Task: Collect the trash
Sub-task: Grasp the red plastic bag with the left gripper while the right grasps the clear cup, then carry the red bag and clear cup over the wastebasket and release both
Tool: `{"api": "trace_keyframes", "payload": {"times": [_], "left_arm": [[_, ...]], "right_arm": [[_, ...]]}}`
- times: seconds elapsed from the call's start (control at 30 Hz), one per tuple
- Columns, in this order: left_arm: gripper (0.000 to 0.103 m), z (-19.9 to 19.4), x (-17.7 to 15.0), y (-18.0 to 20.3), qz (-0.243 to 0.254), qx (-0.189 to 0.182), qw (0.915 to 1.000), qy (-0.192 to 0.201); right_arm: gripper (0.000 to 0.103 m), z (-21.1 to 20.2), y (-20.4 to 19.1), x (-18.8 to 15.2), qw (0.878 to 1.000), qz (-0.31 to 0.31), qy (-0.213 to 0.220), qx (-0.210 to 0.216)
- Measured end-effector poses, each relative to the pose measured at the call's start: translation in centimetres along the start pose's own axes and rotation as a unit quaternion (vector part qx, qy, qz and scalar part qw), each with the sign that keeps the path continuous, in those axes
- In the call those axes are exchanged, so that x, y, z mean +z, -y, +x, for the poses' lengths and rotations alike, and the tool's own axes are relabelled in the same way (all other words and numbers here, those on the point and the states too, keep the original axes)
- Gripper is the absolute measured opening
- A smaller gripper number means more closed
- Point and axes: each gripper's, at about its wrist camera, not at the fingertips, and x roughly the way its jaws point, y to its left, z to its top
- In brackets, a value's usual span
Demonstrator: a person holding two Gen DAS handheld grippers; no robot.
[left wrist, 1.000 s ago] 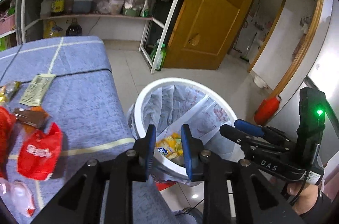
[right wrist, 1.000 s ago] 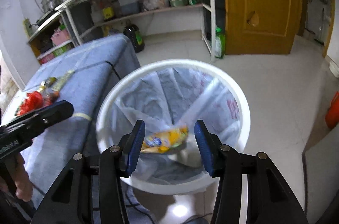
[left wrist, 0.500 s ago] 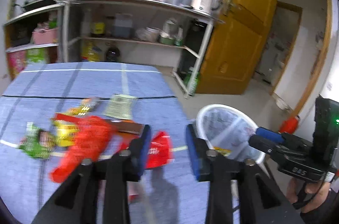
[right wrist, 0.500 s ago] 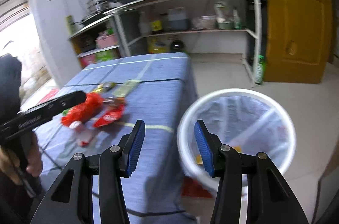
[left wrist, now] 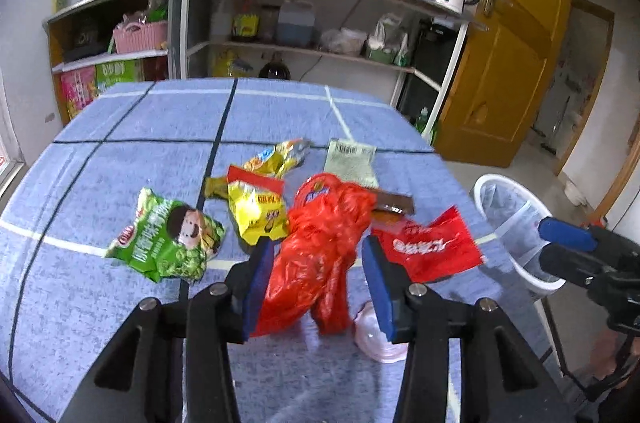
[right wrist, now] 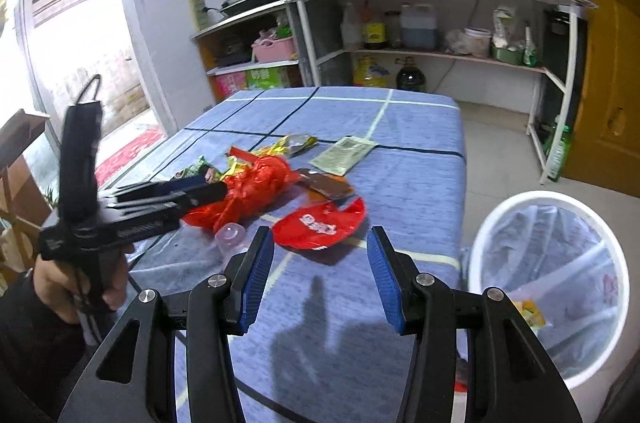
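Glossy crinkled red plastic bag (left wrist: 320,247), matt woven tablecloth (left wrist: 160,119)

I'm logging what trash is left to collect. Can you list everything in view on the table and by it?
green snack bag: one, green, table's left side
yellow snack bag: one, yellow with red top, centre
gold wrapper: one, behind the yellow bag
red plastic bag: one, crumpled, centre
red wrapper: one, flat, right of the plastic bag
brown wrapper: one, behind the red wrapper
paper packet: one, pale green, far right
clear cup: one, near edge
bin: one, white, lined, on the floor beside the table
left gripper: opening, nothing gripped
right gripper: open, empty
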Motion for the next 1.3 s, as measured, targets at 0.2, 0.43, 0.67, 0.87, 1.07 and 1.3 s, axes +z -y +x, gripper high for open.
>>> {"api": "trace_keyframes", "payload": {"times": [0.2, 0.43, 0.67, 0.87, 1.07, 1.3], "left_arm": [[0.051, 1.8, 0.0, -0.4, -0.013, -0.015, 0.9994, -0.029], [0.044, 1.1, -0.5, -0.9, -0.022, -0.018, 0.9992, -0.027], [0.043, -2.3, -1.0, -2.5, -0.047, -0.018, 0.9987, 0.009], [0.043, -4.0, -1.1, -3.8, -0.062, -0.019, 0.9975, 0.028], [0.043, -4.5, -1.2, -4.0, -0.062, -0.023, 0.9972, 0.034], [0.043, -4.5, -1.4, -3.9, -0.063, -0.025, 0.9972, 0.032]], "right_arm": [[0.05, 0.9, -0.3, 0.2, 1.0, -0.004, -0.009, 0.014], [0.05, 2.0, -1.7, 0.2, 0.999, -0.02, -0.023, 0.031], [0.049, 4.7, -4.3, 0.2, 0.996, -0.051, -0.058, 0.047], [0.049, 7.3, -6.1, -0.2, 0.993, -0.065, -0.091, 0.049], [0.031, 8.6, -6.6, -0.1, 0.992, -0.066, -0.103, 0.042], [0.031, 7.6, -6.5, 0.2, 0.994, -0.058, -0.088, 0.039]]}}
